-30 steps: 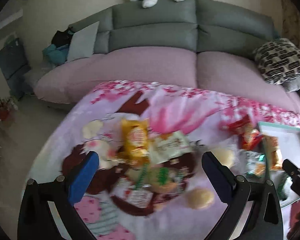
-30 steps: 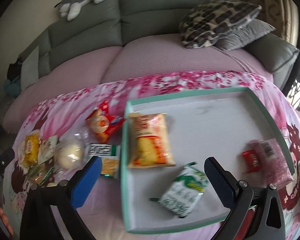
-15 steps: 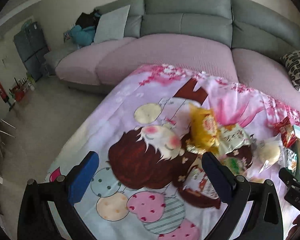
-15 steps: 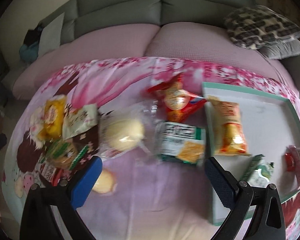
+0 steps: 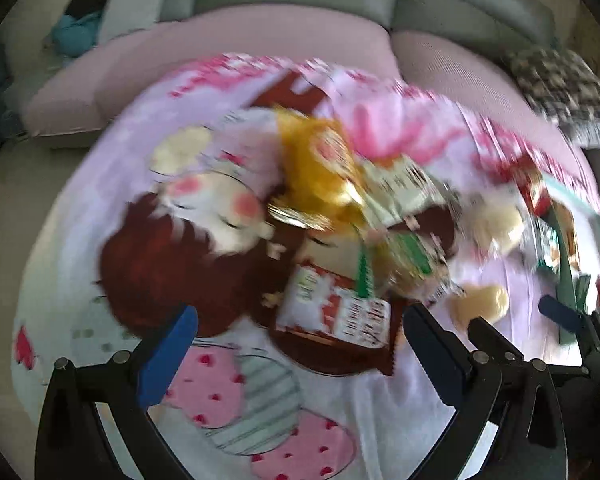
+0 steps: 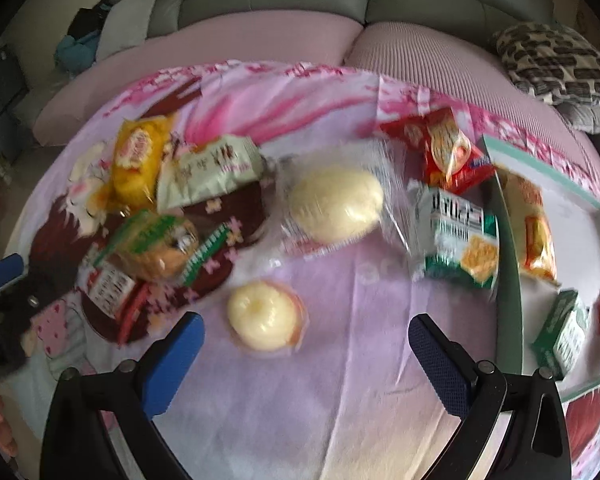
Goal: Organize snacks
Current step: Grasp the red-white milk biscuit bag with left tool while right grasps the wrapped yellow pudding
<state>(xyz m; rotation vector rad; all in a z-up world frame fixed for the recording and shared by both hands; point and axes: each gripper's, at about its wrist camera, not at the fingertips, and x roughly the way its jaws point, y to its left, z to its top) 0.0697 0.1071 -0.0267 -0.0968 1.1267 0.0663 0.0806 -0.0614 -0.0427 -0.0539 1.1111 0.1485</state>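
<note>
On the cartoon-printed cloth (image 6: 340, 380) covering the surface, the snacks lie in a loose row. Farthest left, a yellow packet (image 6: 134, 168) touches a pale green packet (image 6: 210, 170), and below them a clear-wrapped bun with green print (image 6: 154, 246) lies over a red-and-white packet (image 6: 112, 290). The left hand-held gripper (image 5: 296, 356) hovers over this cluster with its blue fingers spread wide and nothing between them; the red-and-white packet sits just ahead of the gap, though that view is blurred, so the spacing is hard to judge. Toward the middle, a large round bun in clear wrap (image 6: 336, 204) lies above a small round cake (image 6: 266, 318). The right hand-held gripper (image 6: 306, 360) is also wide open and empty, with the small cake just in front of its fingers. Right of the large bun, a red packet (image 6: 440, 150) sits above a green-and-white cracker packet (image 6: 460, 240) that rests against the tray's (image 6: 508, 280) teal wall. Inside the tray lie an orange chip bag (image 6: 530, 228), a green packet (image 6: 562, 334) and, at the far edge, something red.
</note>
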